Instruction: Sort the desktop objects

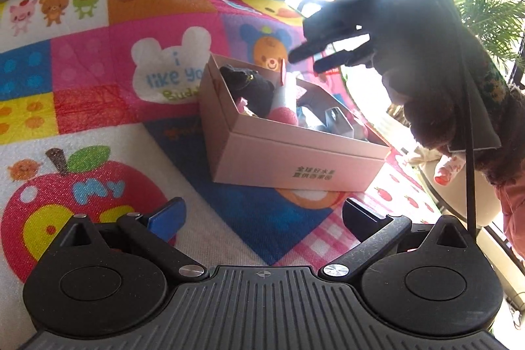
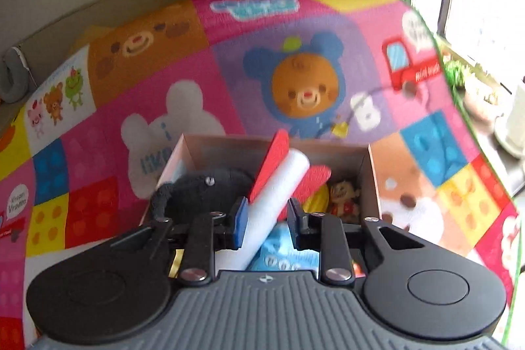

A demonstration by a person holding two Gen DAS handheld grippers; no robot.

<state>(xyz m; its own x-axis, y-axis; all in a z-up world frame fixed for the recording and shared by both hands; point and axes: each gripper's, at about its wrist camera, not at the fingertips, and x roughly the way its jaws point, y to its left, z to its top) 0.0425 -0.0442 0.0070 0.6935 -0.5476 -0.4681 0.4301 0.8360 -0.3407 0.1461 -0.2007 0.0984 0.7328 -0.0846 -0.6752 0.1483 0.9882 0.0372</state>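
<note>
Tongs first: the left tongs (image 1: pixel 262 215) sit wide open with nothing between the 2 fingers, low over the cartoon mat (image 1: pixel 98 54), just on the near side of the pink box (image 1: pixel 295 159). The right tongs (image 1: pixel 305 59) come in from the right and hang over the far side of that box. Their fingers are narrow with a small gap, and from the left camera I don't see them pinching anything.

From the right camera the white roll (image 2: pixel 282 186) lines up between the right tongs' fingers (image 2: pixel 267 218), but it looks like it's lying in the box under them, leaning toward the far wall with red foam bits (image 2: pixel 272 159) beside it.

Also in the box: a black plush toy (image 2: pixel 203 189) on the left and a little doll (image 2: pixel 341 199) on the right, next to something yellow. The box itself stands open on the mat.
</note>
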